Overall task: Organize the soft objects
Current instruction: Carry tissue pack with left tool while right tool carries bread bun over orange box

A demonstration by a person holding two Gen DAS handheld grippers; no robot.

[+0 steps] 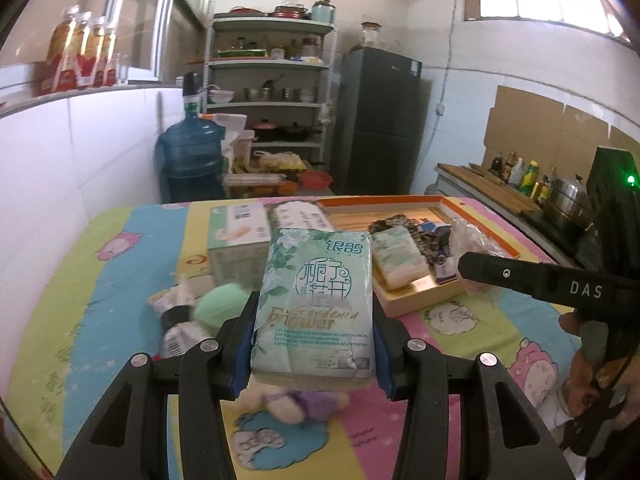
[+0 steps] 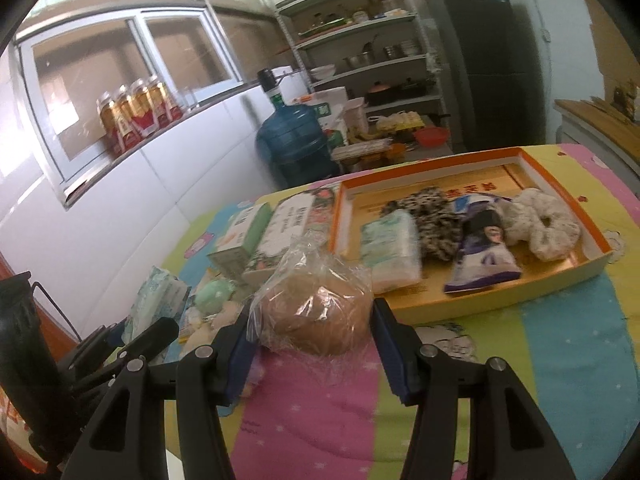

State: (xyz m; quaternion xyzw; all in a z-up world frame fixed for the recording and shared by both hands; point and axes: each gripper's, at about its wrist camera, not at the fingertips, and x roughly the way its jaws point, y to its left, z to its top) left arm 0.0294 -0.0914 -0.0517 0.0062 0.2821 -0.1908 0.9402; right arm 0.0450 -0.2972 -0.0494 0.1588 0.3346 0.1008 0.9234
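My left gripper (image 1: 314, 344) is shut on a green tissue pack (image 1: 316, 300) printed with white flowers, held above the colourful tablecloth. A brown bun in a clear plastic bag (image 2: 320, 312) sits pinched between the blue pads of my right gripper (image 2: 316, 344). The orange-rimmed tray (image 2: 560, 178) lies ahead on the right. It holds a small tissue pack (image 2: 392, 248), a leopard scrunchie (image 2: 432, 220), a purple packet (image 2: 484, 252) and a white fluffy scrunchie (image 2: 540, 220). From the left wrist, the right gripper (image 1: 532, 276) shows at the right edge, a hand behind it.
Two boxes (image 2: 272, 232) stand left of the tray. A green round sponge (image 1: 220, 304), small packets (image 1: 176, 320) and a plush toy (image 1: 304, 400) lie on the cloth at near left. Behind the table are a blue water jug (image 2: 292, 140), a shelf rack (image 1: 272, 80) and a fridge (image 1: 380, 120).
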